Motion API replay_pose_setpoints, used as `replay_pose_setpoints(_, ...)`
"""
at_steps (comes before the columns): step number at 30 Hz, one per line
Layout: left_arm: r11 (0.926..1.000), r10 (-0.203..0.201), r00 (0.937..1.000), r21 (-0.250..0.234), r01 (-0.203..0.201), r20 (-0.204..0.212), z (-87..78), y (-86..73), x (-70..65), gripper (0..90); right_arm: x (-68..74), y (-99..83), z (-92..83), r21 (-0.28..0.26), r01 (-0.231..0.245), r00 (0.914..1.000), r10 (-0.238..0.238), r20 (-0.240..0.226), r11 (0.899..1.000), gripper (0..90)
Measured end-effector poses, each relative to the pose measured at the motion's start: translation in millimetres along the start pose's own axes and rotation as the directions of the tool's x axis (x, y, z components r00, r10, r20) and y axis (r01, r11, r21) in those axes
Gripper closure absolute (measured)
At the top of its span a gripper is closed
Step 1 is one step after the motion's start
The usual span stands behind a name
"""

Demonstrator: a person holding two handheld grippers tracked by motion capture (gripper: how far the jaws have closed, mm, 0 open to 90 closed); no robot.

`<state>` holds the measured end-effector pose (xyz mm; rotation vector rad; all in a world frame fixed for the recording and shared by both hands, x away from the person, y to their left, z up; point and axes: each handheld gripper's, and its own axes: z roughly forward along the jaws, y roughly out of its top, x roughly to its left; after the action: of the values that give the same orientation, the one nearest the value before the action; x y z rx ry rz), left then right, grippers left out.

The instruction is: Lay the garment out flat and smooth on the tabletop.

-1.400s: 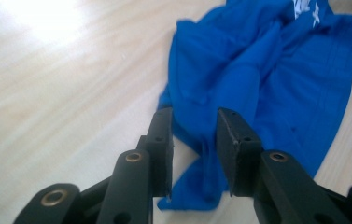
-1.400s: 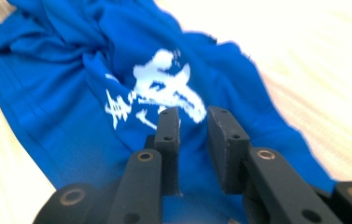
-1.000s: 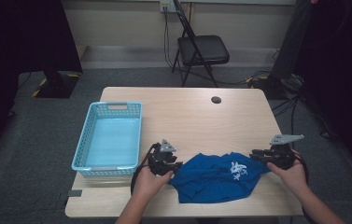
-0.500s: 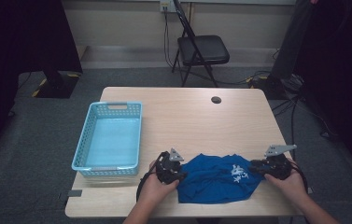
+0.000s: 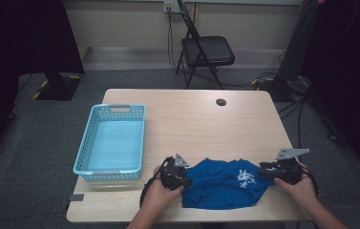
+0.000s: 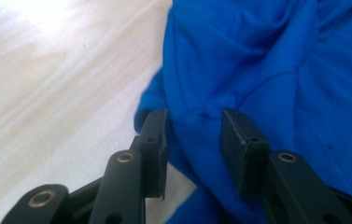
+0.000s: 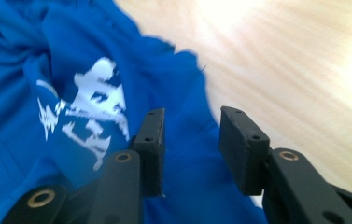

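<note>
A blue shirt with a white print lies crumpled near the front edge of the wooden table. My left gripper is at the shirt's left end. In the left gripper view its jaws stand apart astride a fold of the blue fabric. My right gripper is at the shirt's right end. Its jaws have just been opening and stand apart, with the shirt's edge lying loosely between them beside the white print.
A light blue plastic basket stands at the table's left side with nothing in it. A small black disc lies near the far edge. A black folding chair stands behind the table, with cables on the floor at the right.
Both hands have come slightly toward the table's near edge and lower with the shirt's ends. The shirt has settled on the table.
</note>
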<state>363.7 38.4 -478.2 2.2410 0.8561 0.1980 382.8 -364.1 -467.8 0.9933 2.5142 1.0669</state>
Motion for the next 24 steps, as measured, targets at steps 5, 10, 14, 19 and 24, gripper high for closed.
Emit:
replay_pose_setpoints(5, 0.9999, -0.003, 1.0000, 0.015, 0.003, 0.006, 6.8, 6.2, 3.4, 64.1, -13.2, 3.8, -7.4, -0.033, -0.032, 0.9987, 0.033, 0.038, 0.999, 63.9)
replay_pose_setpoints(10, 0.9995, 0.006, 0.9998, 0.030, -0.006, 0.019, 11.8, 5.2, 1.7, 70.5, -27.3, 1.2, -7.9, -0.041, -0.087, 0.9949, 0.089, 0.047, 0.995, 64.6)
replay_pose_setpoints(14, 0.9995, 0.007, 0.9997, 0.029, -0.008, 0.026, 11.8, 4.7, 0.6, 76.8, -27.4, -2.2, -1.2, -0.007, -0.084, 0.9958, 0.085, 0.035, 0.996, 63.7)
replay_pose_setpoints(19, 0.9993, 0.019, 0.9995, 0.032, -0.020, 0.025, 11.9, 4.9, -1.0, 81.9, -22.9, -8.0, 7.3, 0.036, -0.069, 0.9975, 0.068, 0.017, 0.997, 63.3)
replay_pose_setpoints(24, 0.9992, 0.026, 0.9995, 0.028, -0.026, 0.018, 11.7, 5.1, -2.2, 84.2, -19.8, -10.3, 10.4, 0.052, -0.058, 0.9983, 0.058, 0.008, 0.997, 70.6)
